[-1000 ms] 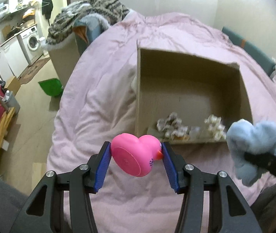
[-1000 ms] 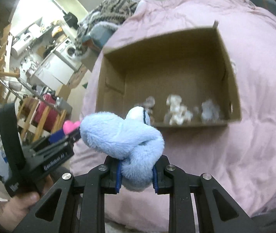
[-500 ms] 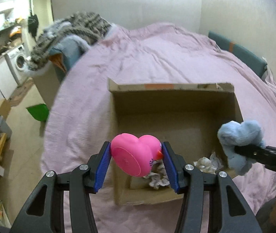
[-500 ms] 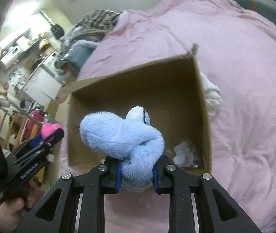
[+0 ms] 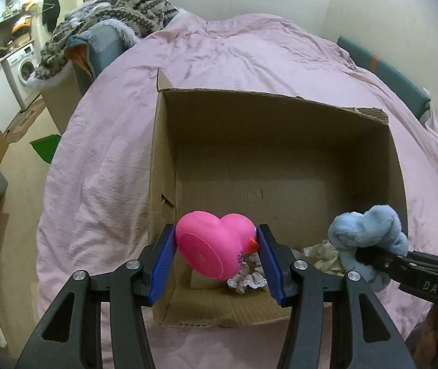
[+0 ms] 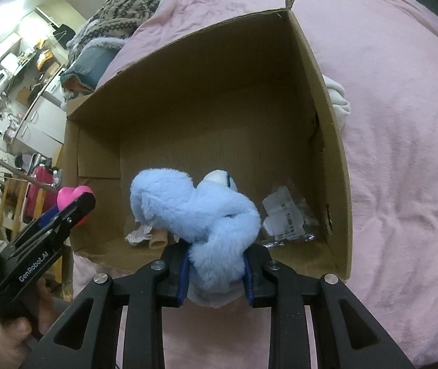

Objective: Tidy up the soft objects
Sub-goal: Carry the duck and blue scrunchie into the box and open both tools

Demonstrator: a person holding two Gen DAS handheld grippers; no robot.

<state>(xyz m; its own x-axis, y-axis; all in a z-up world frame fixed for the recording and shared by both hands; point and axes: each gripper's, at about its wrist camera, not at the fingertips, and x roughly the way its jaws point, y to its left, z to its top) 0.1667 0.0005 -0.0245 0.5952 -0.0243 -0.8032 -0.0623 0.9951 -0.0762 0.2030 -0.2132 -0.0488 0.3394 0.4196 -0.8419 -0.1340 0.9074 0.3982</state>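
An open cardboard box sits on the pink duvet. My left gripper is shut on a pink rubber duck and hangs over the box's near left corner. In the right wrist view, my right gripper holds a pale blue plush toy over the near edge of the box. Its jaws are opening, and the pads still press on the plush. The plush also shows at the right of the left wrist view. Small white cloth pieces and a clear packet lie on the box floor.
A white cloth lies on the duvet beside the box's right wall. A knitted blanket heap tops the bed's far left corner. Left of the bed are bare floor, a green item and a washing machine.
Both grippers have moved forward and down over the box with their toys. The box now fills more of each view, and its floor shows.
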